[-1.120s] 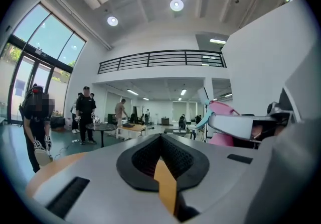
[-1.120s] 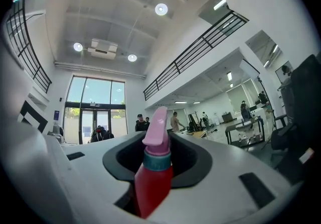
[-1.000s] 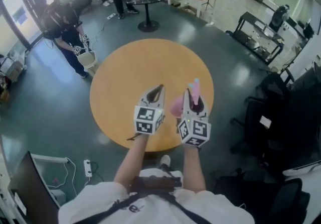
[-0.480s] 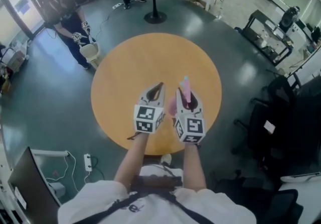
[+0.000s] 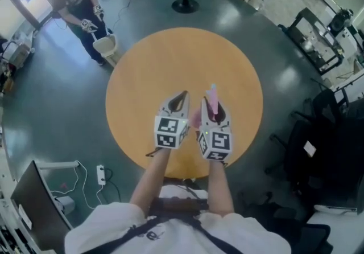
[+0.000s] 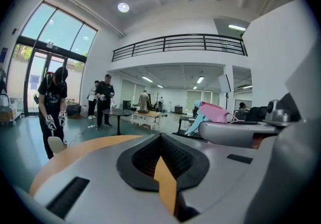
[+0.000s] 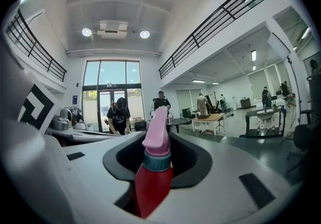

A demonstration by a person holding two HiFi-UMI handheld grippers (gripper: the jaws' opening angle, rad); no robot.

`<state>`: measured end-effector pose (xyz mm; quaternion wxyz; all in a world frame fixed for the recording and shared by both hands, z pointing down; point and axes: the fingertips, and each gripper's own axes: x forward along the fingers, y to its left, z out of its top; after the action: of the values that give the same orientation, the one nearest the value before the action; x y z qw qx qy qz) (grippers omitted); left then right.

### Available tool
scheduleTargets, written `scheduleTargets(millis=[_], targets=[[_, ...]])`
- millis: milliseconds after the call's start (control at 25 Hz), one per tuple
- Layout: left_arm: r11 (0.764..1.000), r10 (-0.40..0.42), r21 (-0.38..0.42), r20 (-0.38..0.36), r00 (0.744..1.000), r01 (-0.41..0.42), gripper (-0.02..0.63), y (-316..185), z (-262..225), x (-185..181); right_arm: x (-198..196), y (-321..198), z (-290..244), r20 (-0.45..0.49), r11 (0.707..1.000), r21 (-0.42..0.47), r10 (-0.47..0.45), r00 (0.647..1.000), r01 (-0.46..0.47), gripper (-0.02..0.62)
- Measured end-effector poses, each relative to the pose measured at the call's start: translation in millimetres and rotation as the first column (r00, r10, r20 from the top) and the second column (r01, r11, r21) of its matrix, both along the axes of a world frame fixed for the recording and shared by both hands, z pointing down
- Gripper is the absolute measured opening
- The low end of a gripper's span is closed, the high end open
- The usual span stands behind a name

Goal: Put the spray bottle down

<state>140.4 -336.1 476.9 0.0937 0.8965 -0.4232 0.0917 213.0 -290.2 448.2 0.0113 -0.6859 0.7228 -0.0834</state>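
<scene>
Round table (image 5: 142,65) beneath; spray bottle (image 7: 153,178) upright, pink head uppermost.

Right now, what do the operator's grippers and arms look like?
The left gripper and right gripper are tapered light-grey shells with black ribbed lining inside, each carrying a white marker cube with black squares. Bare forearms; white short-sleeved top, black straps.
</scene>
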Motion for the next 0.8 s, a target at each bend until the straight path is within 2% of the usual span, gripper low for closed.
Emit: scheduleTargets(millis=[360,800], targets=[[0.999,-0.025,-0.041,-0.009,1.000,0.025,0.014,-30,15,-9,-9,-44,26,-0.051,0.999,-0.053,-0.003,0.999,0.000,0.144],[0.989,-0.078,-0.122,0.015,0.997,0.079,0.014,-66,50,-29,-16,-97,76,-0.043,0.990,-0.137,0.011,0.999,-0.017,0.144]])
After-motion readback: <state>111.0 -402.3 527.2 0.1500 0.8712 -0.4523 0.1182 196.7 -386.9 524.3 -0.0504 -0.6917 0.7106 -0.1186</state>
